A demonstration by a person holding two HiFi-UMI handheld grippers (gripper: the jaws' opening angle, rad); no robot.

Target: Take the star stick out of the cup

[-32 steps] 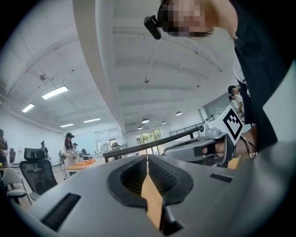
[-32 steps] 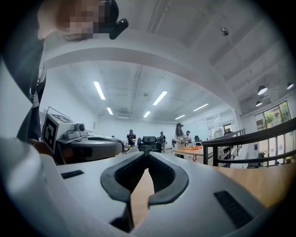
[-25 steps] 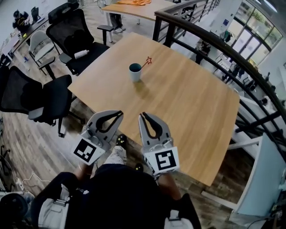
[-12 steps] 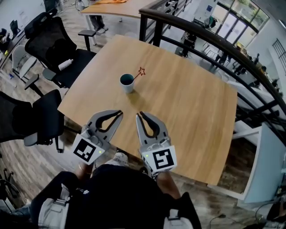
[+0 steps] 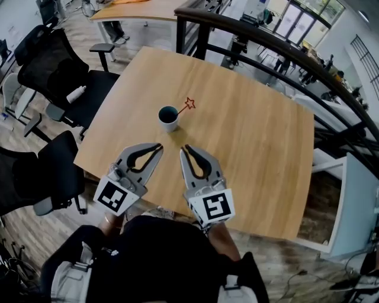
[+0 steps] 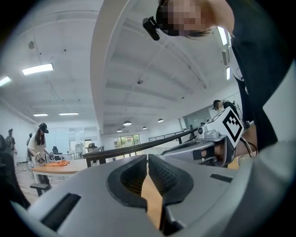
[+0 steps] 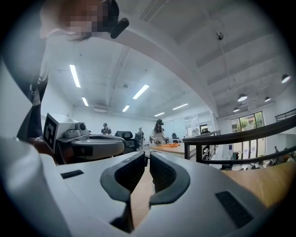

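Note:
A small teal cup (image 5: pixel 168 117) stands upright on the wooden table (image 5: pixel 249 136), left of its middle. The star stick (image 5: pixel 186 106) leans out of the cup to the right, its red star tip above the rim. My left gripper (image 5: pixel 159 146) and right gripper (image 5: pixel 185 149) hover side by side over the table's near edge, a short way in front of the cup. Both are shut with nothing between the jaws. In the left gripper view the left gripper (image 6: pixel 147 159) points level, and so does the right gripper (image 7: pixel 148 157) in the right gripper view; neither shows the cup.
Black office chairs (image 5: pixel 44 65) stand left of the table. A dark railing (image 5: pixel 266 44) runs behind it. A second table (image 5: pixel 136 9) is at the far back. The table's near edge (image 5: pixel 118 177) lies under the grippers.
The person has come closer to the table, so the cup now sits nearer the grippers. Both grippers have come over the near edge and stayed shut.

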